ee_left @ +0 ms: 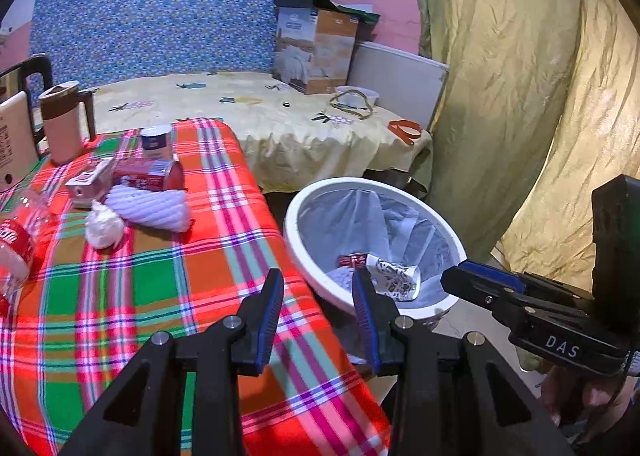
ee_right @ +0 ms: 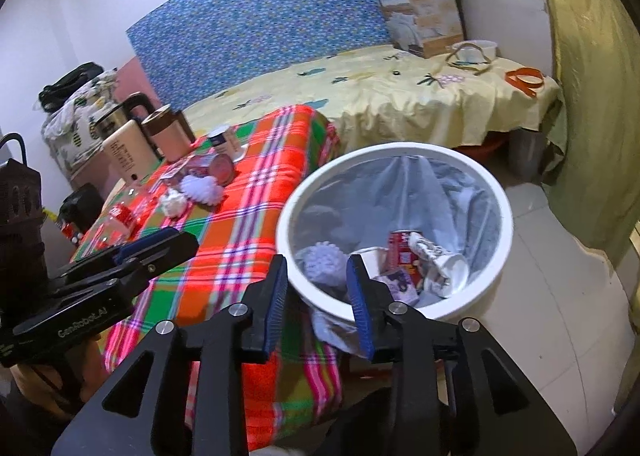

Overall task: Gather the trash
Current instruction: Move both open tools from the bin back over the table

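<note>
A white bin (ee_left: 297, 244) (ee_right: 505, 216) with a clear liner stands on the floor beside the plaid-covered table (ee_left: 160, 296) (ee_right: 256, 216). Inside the bin lie a red can (ee_right: 400, 250), a crumpled paper cup (ee_right: 444, 262) and a white fluffy ball (ee_right: 324, 260). On the table are a white knitted bundle (ee_left: 148, 208), a crumpled white wad (ee_left: 102, 228), a red can on its side (ee_left: 160, 174), a small carton (ee_left: 86, 184), a yoghurt cup (ee_left: 156, 140) and a clear bottle with a red label (ee_left: 16, 244). My left gripper (ee_left: 318, 280) is open and empty over the table's edge. My right gripper (ee_right: 317, 268) is open and empty at the bin's near rim.
A brown-lidded jug (ee_left: 64, 120) and a kettle (ee_right: 120, 116) stand at the table's far side. Behind is a bed with a yellow sheet (ee_left: 260, 108), a cardboard box (ee_left: 316, 48) and an orange strap (ee_left: 406, 130). A yellow-green curtain (ee_left: 500, 96) hangs to the right.
</note>
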A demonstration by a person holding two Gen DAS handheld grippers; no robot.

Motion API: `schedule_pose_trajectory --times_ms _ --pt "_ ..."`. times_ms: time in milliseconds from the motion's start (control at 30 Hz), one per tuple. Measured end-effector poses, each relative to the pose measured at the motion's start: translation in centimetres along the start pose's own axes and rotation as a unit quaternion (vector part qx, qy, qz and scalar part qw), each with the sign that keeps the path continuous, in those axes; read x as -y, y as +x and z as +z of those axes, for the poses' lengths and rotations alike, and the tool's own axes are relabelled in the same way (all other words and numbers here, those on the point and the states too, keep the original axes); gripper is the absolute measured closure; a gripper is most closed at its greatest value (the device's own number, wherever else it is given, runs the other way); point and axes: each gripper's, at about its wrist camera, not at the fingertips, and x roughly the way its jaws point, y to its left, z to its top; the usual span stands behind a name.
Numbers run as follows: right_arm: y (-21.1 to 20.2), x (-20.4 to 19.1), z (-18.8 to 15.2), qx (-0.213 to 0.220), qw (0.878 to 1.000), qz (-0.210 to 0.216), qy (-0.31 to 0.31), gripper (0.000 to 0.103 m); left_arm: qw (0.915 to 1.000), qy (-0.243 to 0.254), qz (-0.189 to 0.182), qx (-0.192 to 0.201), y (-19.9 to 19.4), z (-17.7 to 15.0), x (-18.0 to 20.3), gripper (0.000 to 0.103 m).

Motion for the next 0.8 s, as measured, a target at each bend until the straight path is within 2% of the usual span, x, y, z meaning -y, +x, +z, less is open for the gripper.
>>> schedule_pose_trajectory --times_ms 133,400,800 --pt "0.1 -0.5 -0.1 -0.001 1.000 0.010 -0.005 0.065 0.9999 -0.006 0.008 0.002 -0.4 -0.3 -0.7 0.066" --pt "0.3 -1.8 -0.4 -0.003 1.000 0.023 -0.012 0.064 0.9996 -0.020 0.021 0.001 -0.8 -1.0 -2.2 0.066" --pt "1.7 -4.2 -0.6 -0.031 0.997 0.050 -0.040 0.063 0.9981 -0.044 0.042 0.002 -1.8 -2.2 -4.7 0.066"
